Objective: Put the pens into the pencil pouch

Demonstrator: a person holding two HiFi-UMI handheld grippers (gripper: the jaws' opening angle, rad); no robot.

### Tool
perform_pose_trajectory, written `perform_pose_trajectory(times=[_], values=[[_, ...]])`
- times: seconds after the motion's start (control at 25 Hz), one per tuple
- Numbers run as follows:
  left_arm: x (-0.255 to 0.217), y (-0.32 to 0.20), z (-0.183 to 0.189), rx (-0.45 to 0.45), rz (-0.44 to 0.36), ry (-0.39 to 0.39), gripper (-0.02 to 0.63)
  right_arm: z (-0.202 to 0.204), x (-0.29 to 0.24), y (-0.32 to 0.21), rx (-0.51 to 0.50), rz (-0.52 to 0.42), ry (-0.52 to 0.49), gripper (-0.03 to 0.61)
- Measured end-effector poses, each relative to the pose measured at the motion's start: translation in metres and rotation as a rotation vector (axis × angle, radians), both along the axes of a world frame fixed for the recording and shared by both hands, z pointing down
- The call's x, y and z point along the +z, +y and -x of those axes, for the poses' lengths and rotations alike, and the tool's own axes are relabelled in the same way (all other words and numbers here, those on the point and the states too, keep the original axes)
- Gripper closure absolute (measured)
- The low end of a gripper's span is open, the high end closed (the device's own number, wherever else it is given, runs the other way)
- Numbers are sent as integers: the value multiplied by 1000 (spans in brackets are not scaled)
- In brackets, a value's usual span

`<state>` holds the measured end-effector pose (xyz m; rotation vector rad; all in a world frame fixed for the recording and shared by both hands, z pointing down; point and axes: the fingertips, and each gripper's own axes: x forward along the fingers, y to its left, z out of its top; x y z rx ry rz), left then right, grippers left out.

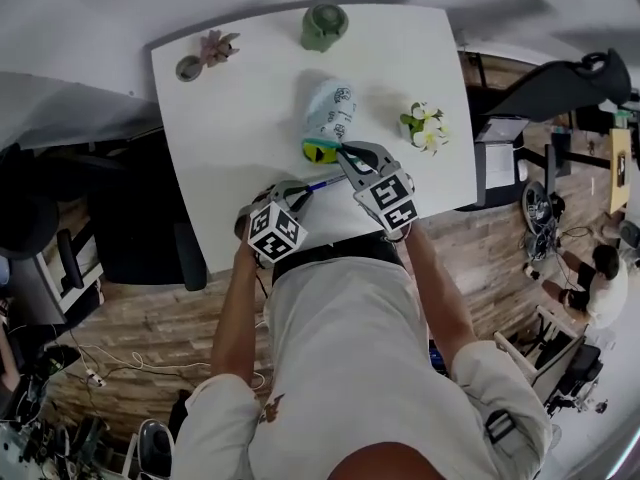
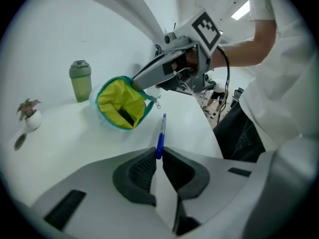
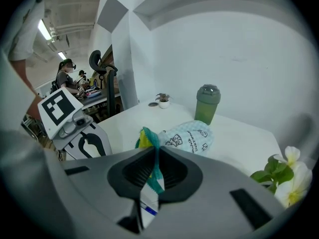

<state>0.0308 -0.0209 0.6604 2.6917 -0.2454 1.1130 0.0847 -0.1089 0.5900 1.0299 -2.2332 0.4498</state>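
A light blue patterned pencil pouch [image 1: 328,111] lies on the white table [image 1: 230,168], its mouth held open to show a yellow lining [image 2: 121,103]. My right gripper [image 3: 155,167] is shut on the teal zipper rim of the pouch [image 3: 188,136] and lifts that edge; in the head view the right gripper [image 1: 344,152] sits at the pouch's near end. A blue pen [image 2: 160,137] is pinched at one end by my left gripper [image 2: 158,157], which is shut on it. The pen [image 1: 322,183] points toward the pouch mouth, a short way from it.
A green tumbler [image 1: 324,25] stands at the table's far edge, with a small potted plant [image 1: 216,46] and a small dish [image 1: 188,67] at the far left corner. A white flower arrangement [image 1: 425,126] sits right of the pouch. Desks, chairs and people lie beyond.
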Motion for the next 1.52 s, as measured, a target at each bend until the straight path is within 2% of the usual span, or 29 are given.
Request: perform_pose_trajectory(times=[0.48, 0.68, 1.08, 1.52], values=[[-33, 18, 81, -285, 28, 47, 578, 8, 1, -1, -60, 13, 6, 549], [-42, 2, 97, -421, 13, 86, 580, 16, 0, -1, -67, 19, -5, 549], [-40, -40, 62, -490, -3, 149, 578, 29, -4, -3, -66, 30, -27, 549], [-32, -75, 4, -515, 1, 192, 578, 28, -5, -7, -37, 18, -62, 549]])
